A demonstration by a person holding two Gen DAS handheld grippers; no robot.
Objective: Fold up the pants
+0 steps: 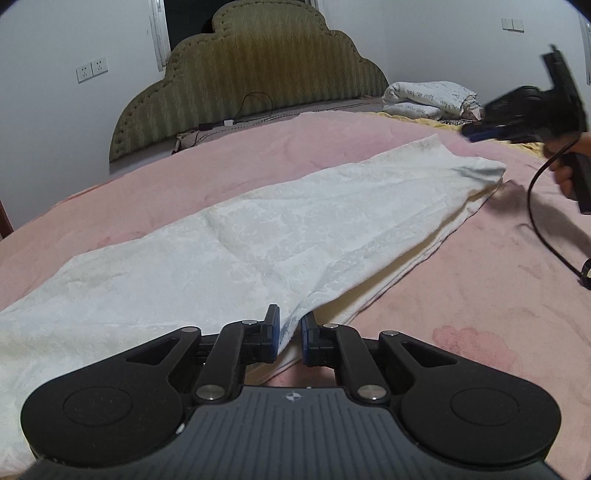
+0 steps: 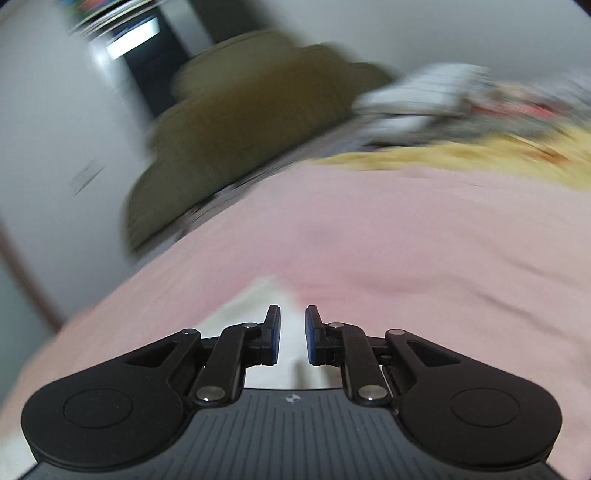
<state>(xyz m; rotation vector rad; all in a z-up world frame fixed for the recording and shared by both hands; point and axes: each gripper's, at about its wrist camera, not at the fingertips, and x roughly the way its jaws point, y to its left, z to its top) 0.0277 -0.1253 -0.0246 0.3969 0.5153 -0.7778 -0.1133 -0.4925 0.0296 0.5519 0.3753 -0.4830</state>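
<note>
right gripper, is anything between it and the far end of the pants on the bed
Nothing visible. In the left wrist view the right gripper hangs just past the far end of the white pants, with only bare pink blanket beneath. Its black cable trails off to the side, clear of the cloth.

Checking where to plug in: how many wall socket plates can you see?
2: wall socket plates left of the headboard, and a similar plate high on the right wall. Others may be hidden.

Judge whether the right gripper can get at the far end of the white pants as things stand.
Probably yes: the right gripper hangs just beyond the far end of the white pants, over the pink blanket, with nothing between them.
</note>
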